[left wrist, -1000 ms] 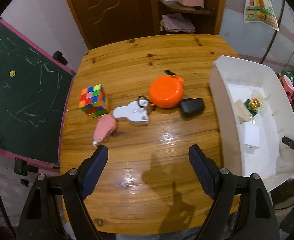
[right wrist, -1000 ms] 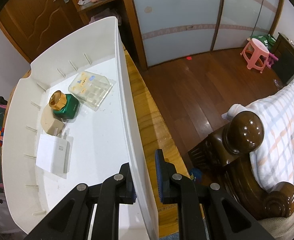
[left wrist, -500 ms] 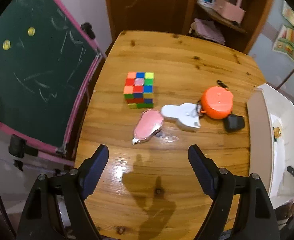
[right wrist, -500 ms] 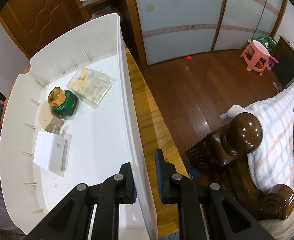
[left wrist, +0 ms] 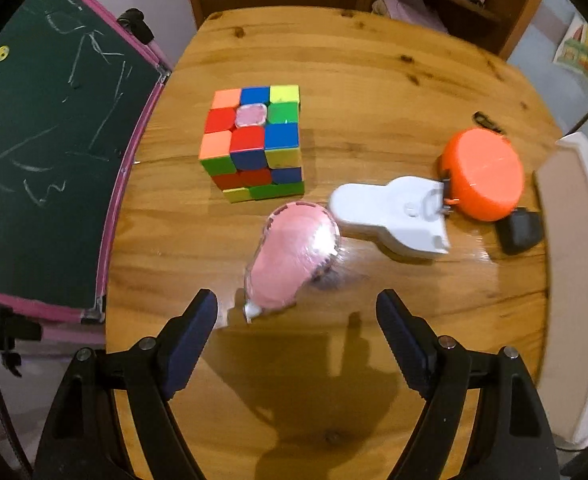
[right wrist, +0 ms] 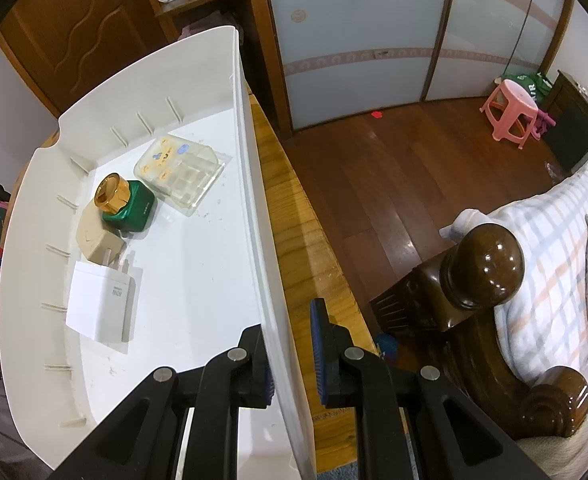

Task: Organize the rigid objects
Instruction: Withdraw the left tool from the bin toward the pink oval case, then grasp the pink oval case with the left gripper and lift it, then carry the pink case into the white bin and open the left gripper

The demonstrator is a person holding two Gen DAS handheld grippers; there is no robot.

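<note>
On the wooden table [left wrist: 373, 80] lie a pink wrapped object [left wrist: 290, 260], a colour cube [left wrist: 254, 144], a white plastic piece [left wrist: 393, 212], an orange round case [left wrist: 481, 172] and a small black block [left wrist: 519, 230]. My left gripper [left wrist: 295, 320] is open and empty, just in front of the pink object. My right gripper [right wrist: 292, 360] is shut on the right wall of the white bin [right wrist: 254, 184]. The bin holds a green bottle with a gold cap [right wrist: 128, 204], a clear case [right wrist: 180, 172], a beige plug [right wrist: 96, 238] and a white charger [right wrist: 102, 304].
A green chalkboard with a pink frame [left wrist: 50, 152] stands left of the table. The bin's wall [left wrist: 569, 280] stands at the table's right edge. A dark wooden bedpost [right wrist: 481, 268] and a bed are right of the bin. A pink stool [right wrist: 511, 112] stands on the floor.
My left gripper has moved left and closer to the table, so the pink object now lies just ahead of the open fingers. My right gripper keeps its hold on the bin wall.
</note>
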